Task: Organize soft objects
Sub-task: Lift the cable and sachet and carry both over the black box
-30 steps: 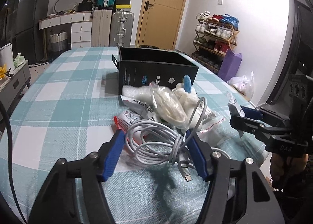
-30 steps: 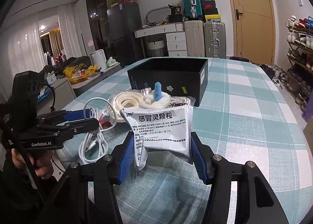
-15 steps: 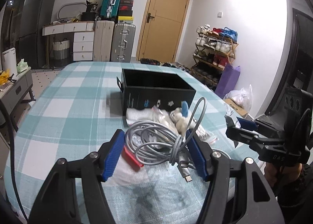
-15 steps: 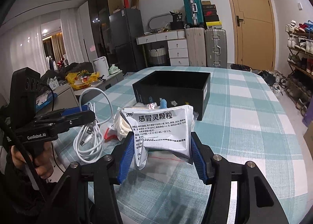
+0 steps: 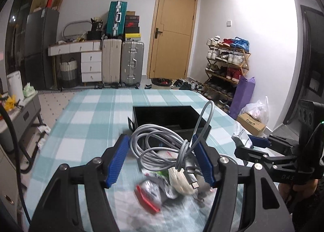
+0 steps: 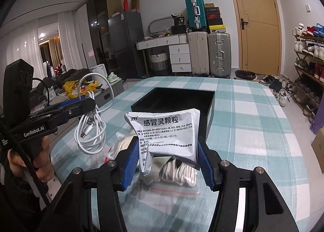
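Left tool [image 5: 162, 159]: pinching the coiled white charging cable [image 5: 162, 142], now lifted clear of the pile.
Right tool [image 6: 166, 161]: pinching the white printed medicine sachet [image 6: 166, 130], likewise raised.
Pile [image 5: 162, 187]: left on the checked tabletop [image 5: 81, 130].
Open black box [image 6: 174, 100]: just beyond, path looks unobstructed.

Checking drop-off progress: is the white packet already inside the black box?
No, the white packet is clamped between the right gripper's blue pads, in front of the open black box.
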`<state>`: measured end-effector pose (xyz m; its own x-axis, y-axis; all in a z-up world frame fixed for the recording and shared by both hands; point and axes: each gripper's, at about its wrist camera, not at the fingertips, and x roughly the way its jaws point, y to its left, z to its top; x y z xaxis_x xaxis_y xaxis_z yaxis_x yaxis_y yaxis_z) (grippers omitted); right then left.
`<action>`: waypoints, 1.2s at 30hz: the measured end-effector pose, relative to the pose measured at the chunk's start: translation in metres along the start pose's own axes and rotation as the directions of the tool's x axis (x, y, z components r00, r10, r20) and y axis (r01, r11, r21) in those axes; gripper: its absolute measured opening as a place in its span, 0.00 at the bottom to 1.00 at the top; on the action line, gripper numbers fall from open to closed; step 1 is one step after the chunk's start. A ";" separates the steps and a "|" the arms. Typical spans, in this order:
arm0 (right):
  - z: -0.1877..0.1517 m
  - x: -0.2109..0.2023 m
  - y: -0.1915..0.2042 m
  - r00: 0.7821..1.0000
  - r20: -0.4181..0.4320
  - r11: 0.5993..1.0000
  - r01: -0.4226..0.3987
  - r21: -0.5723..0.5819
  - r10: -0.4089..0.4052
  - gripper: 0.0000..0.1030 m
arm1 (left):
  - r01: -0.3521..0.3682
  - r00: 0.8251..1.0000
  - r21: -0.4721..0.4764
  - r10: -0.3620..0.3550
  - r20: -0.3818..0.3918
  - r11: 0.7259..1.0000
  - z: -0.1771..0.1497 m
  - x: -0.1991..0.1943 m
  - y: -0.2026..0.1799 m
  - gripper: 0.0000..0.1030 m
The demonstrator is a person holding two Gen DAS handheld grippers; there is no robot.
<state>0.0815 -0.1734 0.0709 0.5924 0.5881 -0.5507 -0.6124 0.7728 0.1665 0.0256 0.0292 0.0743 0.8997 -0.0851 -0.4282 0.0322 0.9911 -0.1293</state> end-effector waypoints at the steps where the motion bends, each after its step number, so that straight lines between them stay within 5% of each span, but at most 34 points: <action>1: 0.003 0.001 0.000 1.000 0.001 1.000 0.005 -0.001 -0.005 0.54 | -0.003 1.000 0.002 0.003 0.006 1.000 0.004 0.002 0.001 0.62; 36: 0.073 0.099 -0.034 0.994 -0.079 0.997 0.074 0.014 -0.072 0.54 | -0.097 0.995 -0.010 0.097 -0.032 0.995 0.044 0.122 0.015 0.63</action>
<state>0.1987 -0.1237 0.0705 0.5920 0.5101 -0.6239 -0.5599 0.8172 0.1368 0.1554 0.0386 0.0597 0.8840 0.0076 -0.4675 -0.0596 0.9936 -0.0965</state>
